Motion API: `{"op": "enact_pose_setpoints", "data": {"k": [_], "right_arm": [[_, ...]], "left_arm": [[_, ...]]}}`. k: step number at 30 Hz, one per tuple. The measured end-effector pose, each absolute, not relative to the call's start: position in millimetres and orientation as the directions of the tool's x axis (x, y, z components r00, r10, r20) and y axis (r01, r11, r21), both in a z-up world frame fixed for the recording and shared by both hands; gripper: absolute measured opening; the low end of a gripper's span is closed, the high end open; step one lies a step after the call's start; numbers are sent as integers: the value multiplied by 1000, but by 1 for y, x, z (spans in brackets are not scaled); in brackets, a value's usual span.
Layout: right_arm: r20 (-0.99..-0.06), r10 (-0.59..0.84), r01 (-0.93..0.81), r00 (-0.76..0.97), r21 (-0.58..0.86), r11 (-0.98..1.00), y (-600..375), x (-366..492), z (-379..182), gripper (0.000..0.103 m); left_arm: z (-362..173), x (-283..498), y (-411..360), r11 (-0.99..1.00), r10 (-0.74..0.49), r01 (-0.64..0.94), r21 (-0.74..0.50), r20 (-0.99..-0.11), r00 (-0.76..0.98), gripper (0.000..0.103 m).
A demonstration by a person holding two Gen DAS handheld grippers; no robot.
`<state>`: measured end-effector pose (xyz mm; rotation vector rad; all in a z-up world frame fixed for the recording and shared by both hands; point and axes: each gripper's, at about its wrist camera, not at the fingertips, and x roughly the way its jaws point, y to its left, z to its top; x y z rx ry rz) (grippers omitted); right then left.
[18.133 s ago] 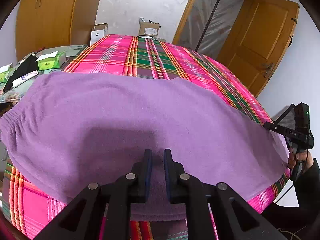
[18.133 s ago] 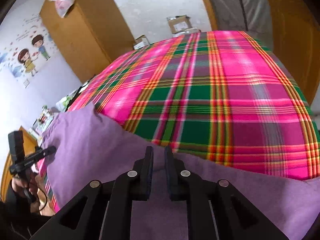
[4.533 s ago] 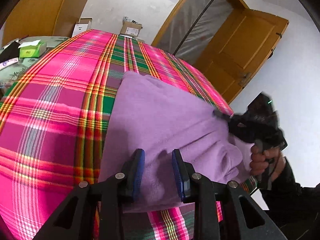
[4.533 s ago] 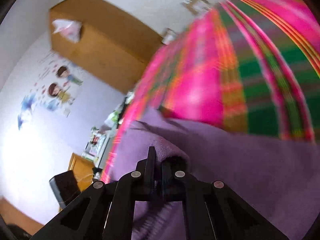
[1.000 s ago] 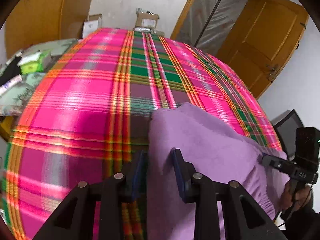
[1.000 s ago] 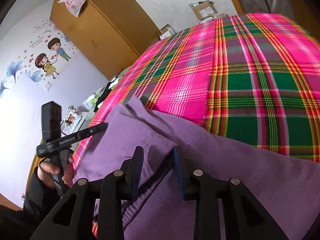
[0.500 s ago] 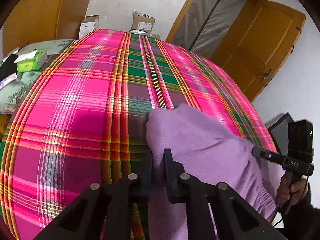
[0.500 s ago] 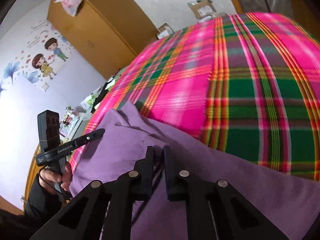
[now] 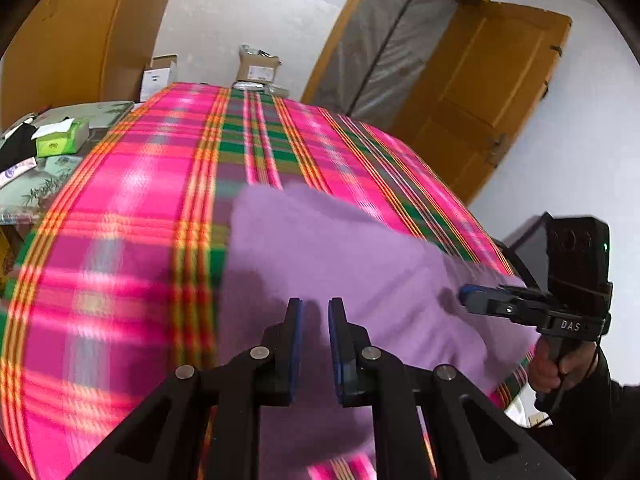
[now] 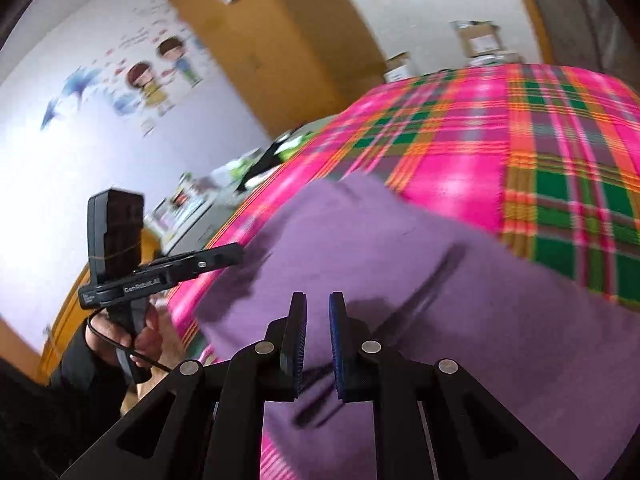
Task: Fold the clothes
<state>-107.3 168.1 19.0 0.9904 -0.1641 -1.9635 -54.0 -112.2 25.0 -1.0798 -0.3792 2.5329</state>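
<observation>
Ok so quick update: jaws were wider a sec ago, now left gripper (image 9: 314,308) & right gripper (image 10: 318,304) are both narrow, pinching the purple garment (image 9: 340,248). It's bunched at the near-right of the plaid bed cover (image 9: 132,208). Prob the next fold starting. Lots of bare cover far/left, but the bed edge is close on my side.

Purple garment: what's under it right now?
Under the purple garment lies the pink plaid bedspread, showing on all open sides. The part beneath the cloth is covered, so anything between its folded layers or under it cannot be seen.
</observation>
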Motion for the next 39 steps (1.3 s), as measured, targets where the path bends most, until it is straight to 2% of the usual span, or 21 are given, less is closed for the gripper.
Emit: {"op": "enact_pose_setpoints", "data": {"k": [8, 15, 23, 30, 39], "right_arm": [[-637, -733, 732, -241, 376, -568, 155, -75, 0, 11], [-628, -715, 746, -309, 307, -591, 153, -62, -3, 10], [-601, -730, 725, -324, 339, -600, 158, -66, -3, 10], [-613, -682, 672, -398, 312, -672, 174, -64, 10, 14], [-630, -627, 614, -459, 285, -736, 195, -66, 13, 15]], "left_arm": [[4, -21, -85, -901, 433, -265, -343, -672, -601, 12], [-2, -13, -82, -905, 421, -262, -334, -629, -653, 14], [7, -19, -81, -916, 393, -214, -339, -654, -647, 14], [28, -27, -59, -914, 404, -274, -298, -636, -657, 14], [27, -45, -23, -892, 449, -345, -291, -651, -612, 14]]}}
